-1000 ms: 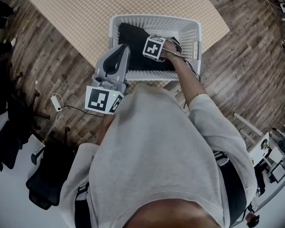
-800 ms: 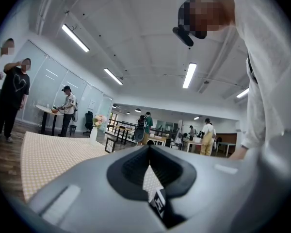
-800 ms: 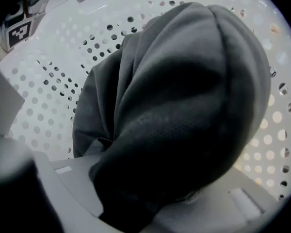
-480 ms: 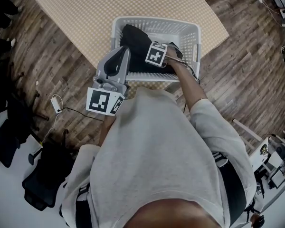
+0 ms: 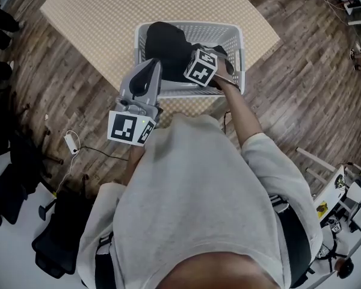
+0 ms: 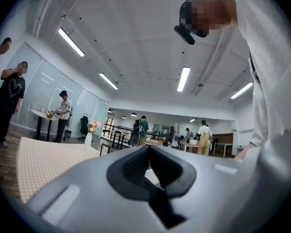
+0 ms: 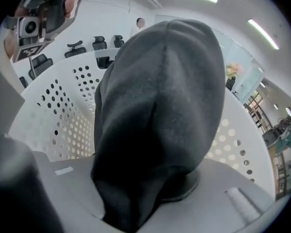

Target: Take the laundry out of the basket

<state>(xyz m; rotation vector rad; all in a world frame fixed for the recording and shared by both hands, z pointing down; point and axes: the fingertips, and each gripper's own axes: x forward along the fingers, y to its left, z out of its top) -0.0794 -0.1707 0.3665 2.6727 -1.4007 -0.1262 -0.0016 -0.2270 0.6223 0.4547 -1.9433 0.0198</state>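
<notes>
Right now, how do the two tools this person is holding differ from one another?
The left tool has its jaws together on nothing; the right tool is closing its jaws on a dark garment. The left tool is raised in front of the person, pointing out across the room; the right tool reaches into the white basket. Both are grey and carry a cube with square markers.

Head view: steeply down onto laundry basket [image 5: 231, 38]. Right gripper view: close-up inside same basket, dark garment [image 7: 160, 106] filling frame. Left gripper view: level, outward, away from it.
</notes>
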